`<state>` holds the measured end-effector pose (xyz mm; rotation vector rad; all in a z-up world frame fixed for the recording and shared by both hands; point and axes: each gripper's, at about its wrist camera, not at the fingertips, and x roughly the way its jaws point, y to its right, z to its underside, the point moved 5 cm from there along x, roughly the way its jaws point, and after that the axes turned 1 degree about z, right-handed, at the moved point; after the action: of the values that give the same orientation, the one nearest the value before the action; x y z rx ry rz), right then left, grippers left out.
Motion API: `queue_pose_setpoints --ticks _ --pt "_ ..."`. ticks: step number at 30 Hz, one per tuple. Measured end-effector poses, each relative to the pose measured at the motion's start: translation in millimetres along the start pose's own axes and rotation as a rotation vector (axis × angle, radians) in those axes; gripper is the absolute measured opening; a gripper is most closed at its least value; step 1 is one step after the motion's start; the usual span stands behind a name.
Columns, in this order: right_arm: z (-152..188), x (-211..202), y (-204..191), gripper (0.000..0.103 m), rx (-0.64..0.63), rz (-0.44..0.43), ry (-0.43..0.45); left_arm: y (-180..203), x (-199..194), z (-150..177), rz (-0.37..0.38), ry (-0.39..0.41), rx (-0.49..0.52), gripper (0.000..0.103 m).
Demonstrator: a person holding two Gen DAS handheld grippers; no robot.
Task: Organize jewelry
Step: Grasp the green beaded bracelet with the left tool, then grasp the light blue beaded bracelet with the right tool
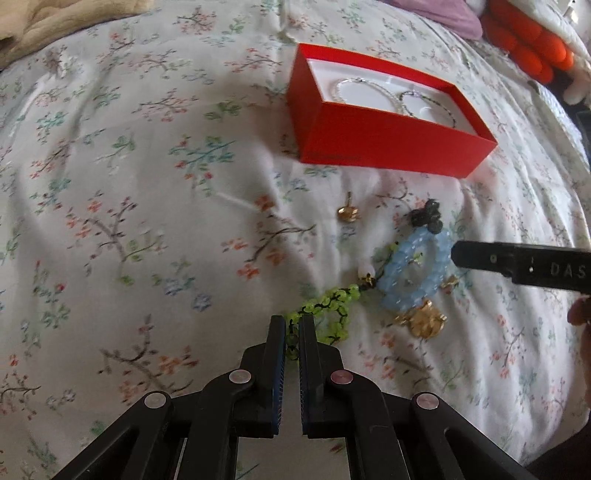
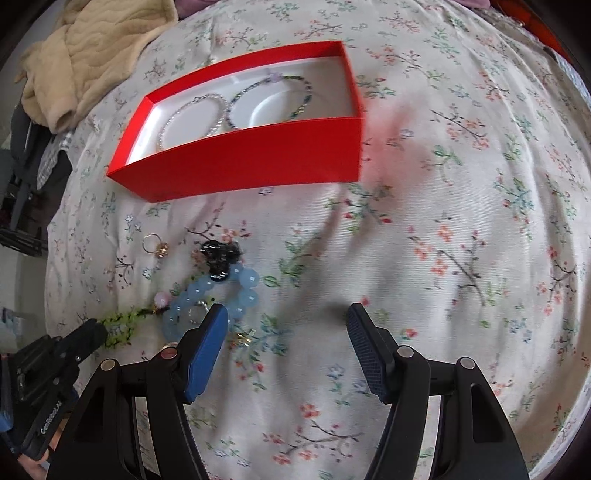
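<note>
A red box lies on the floral bedsheet with a silver bracelet and a dark beaded bracelet inside. My left gripper is shut on a green beaded bracelet, which also shows in the right wrist view. Beside it lie a light blue beaded bracelet, a black bead cluster, a gold ring and a gold brooch. My right gripper is open and empty, its left finger next to the blue bracelet.
A beige blanket lies at the far left of the bed. An orange plush item and a purple cloth lie behind the box. A small gold earring lies near my right gripper's left finger.
</note>
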<state>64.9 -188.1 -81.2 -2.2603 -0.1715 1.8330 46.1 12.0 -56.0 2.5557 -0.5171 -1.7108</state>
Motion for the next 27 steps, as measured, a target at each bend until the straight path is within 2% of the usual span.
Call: queue_pose_setpoints --ticks 8,10,13,14,15,19,23,25,27 --pt "-3.2 7.6 -21.3 0.07 -0.034 -0.01 0.008 -22.3 0.1 12.4 0.0 -0.02 -0.028 0.002" --pt "-4.1 10.6 -23.3 0.069 -0.035 -0.005 0.01 -24.7 1.2 14.5 0.008 -0.024 -0.031 0.005" --pt "-4.5 13.5 -25.1 0.062 -0.042 0.025 0.029 -27.4 3.8 16.9 0.018 -0.022 -0.041 0.03" --pt "-3.9 13.4 -25.2 0.06 -0.05 0.04 0.039 -29.3 5.7 18.4 0.009 -0.016 -0.048 0.046" --pt "-2.2 12.8 -24.6 0.054 -0.06 0.059 0.054 -30.2 6.9 19.4 0.005 -0.006 -0.053 0.053" --pt "4.2 10.1 -18.2 0.041 -0.075 0.07 0.113 -27.6 12.0 22.9 -0.008 0.041 -0.027 0.056" --pt "15.1 8.8 -20.7 0.039 -0.147 0.105 0.212 -16.9 13.8 31.6 -0.063 0.134 0.041 0.066" --pt "22.9 9.3 -26.0 0.038 -0.218 0.142 0.268 -8.0 15.8 37.8 -0.131 0.178 0.099 0.066" --pt "29.1 9.5 -28.7 0.038 -0.278 0.165 0.31 -5.7 16.0 39.5 -0.16 0.202 0.12 0.066"
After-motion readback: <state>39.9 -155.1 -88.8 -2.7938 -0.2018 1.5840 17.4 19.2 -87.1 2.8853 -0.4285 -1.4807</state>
